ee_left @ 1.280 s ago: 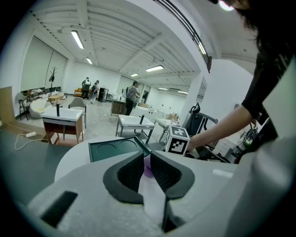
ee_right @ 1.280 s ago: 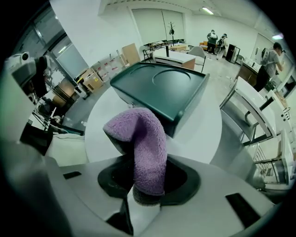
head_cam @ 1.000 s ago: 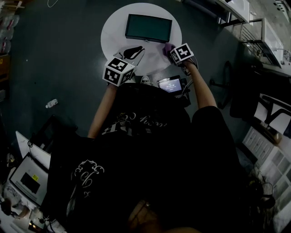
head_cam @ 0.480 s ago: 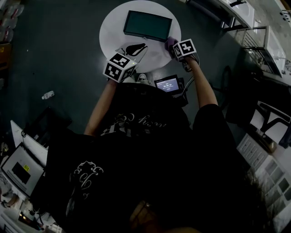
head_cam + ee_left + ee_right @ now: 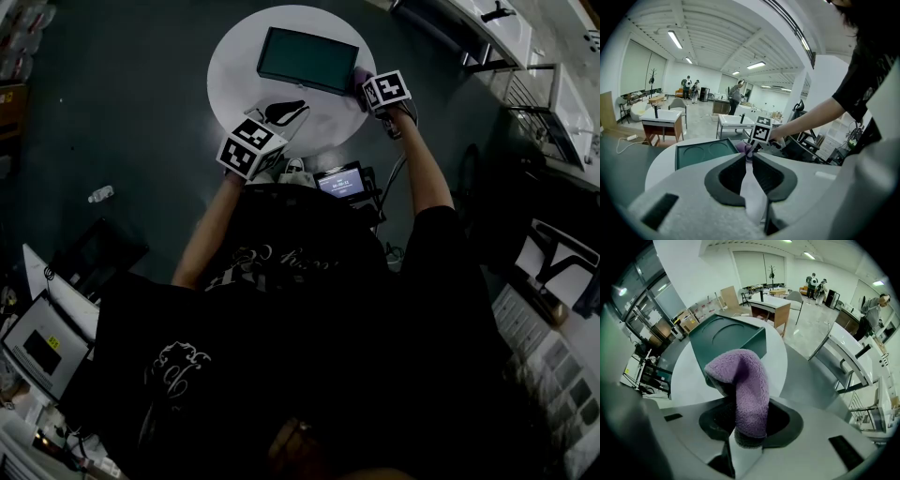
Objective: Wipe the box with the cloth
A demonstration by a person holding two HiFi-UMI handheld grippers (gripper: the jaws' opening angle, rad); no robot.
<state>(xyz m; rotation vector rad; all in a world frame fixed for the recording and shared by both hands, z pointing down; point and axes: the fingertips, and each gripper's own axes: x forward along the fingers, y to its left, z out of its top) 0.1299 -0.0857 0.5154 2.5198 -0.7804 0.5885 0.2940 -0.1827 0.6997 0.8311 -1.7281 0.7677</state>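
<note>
Right gripper (image 5: 747, 430): jaws pinching the purple cloth (image 5: 743, 385), which folds forward over them.

Left gripper (image 5: 748, 161): jaws pressed together with nothing between. It is held over the near part of the round white bench (image 5: 234, 66), apart from the box.

The green box (image 5: 307, 60) lies flat on the far half of the bench. The cloth sits at its right end; contact cannot be confirmed.

Judgement: wiping is in hand at that end.

Recommendations:
- Hold the pinch firm.
- Let the cloth's fold, not the jaw tips, bear on the surface.
- Sweep in 1 even pass along the rim.
- Steady the near edge with the left gripper, as a light box may slide
</note>
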